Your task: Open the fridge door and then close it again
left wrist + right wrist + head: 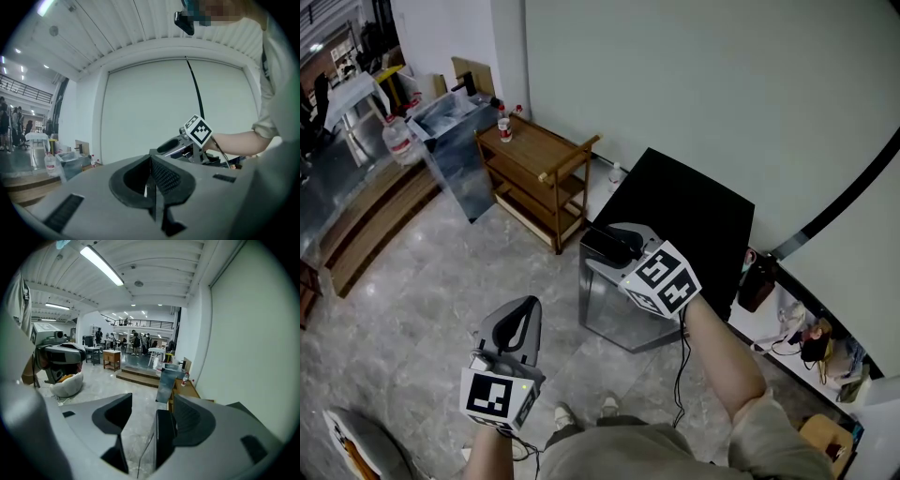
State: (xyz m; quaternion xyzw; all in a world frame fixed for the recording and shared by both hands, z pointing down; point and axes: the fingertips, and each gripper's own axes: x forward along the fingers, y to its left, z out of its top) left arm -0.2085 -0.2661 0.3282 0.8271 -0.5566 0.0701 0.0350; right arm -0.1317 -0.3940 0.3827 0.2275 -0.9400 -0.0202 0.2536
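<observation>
A small fridge with a black top (694,202) and a silver door (614,305) stands against the pale wall. My right gripper (614,242) is at the top front corner of the fridge, over the door's upper edge. In the right gripper view the jaws (140,427) stand open. The door's dark edge (164,439) runs up between them, close against the right jaw and apart from the left one. My left gripper (520,319) hangs lower left, away from the fridge, with its jaws (151,180) shut on nothing. It sees the right gripper (176,145).
A wooden cart (539,169) stands left of the fridge with a bottle on top. Behind it are a metal cabinet (455,141) and a large water bottle (398,141). Wooden steps (366,220) run at the far left. A black bag (757,281) and cables lie right of the fridge.
</observation>
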